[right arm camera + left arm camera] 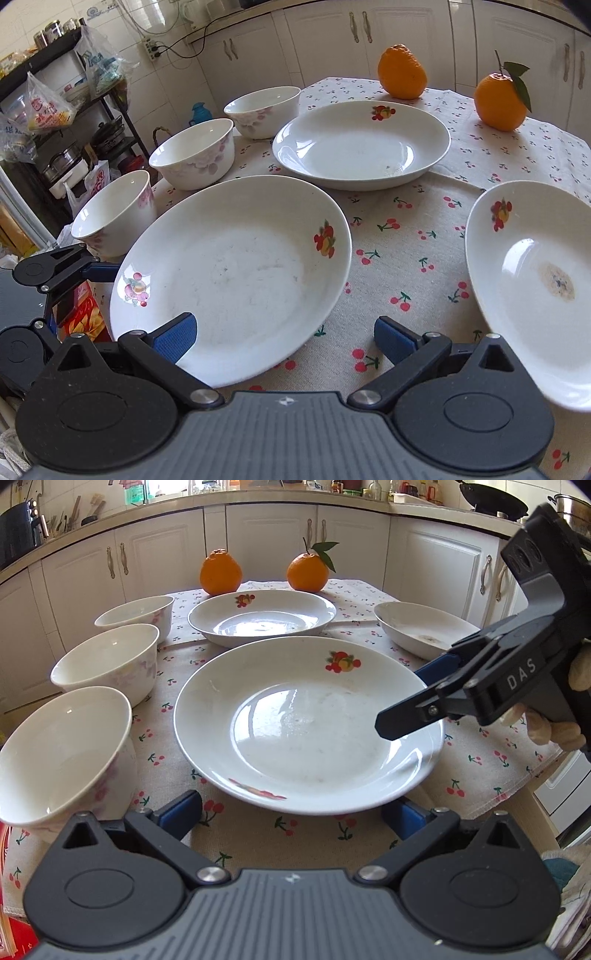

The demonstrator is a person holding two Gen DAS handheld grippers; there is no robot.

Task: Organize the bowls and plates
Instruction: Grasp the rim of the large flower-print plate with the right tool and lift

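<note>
Both sets of tongs are standing spread and empty: the left tongs (291, 814) are straddling the near rim of the big plate (308, 723) on the table (369, 834), while the right tongs (284, 338) are hovering over its right edge, the stained plate (532, 280) lying further right.

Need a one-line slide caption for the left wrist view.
Open left gripper faces the near plate; right gripper reaches over its rim, three bowls alongside.

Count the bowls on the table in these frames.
3, in a row along the table's left side: near bowl, middle bowl, far bowl. None appears hidden.
</note>
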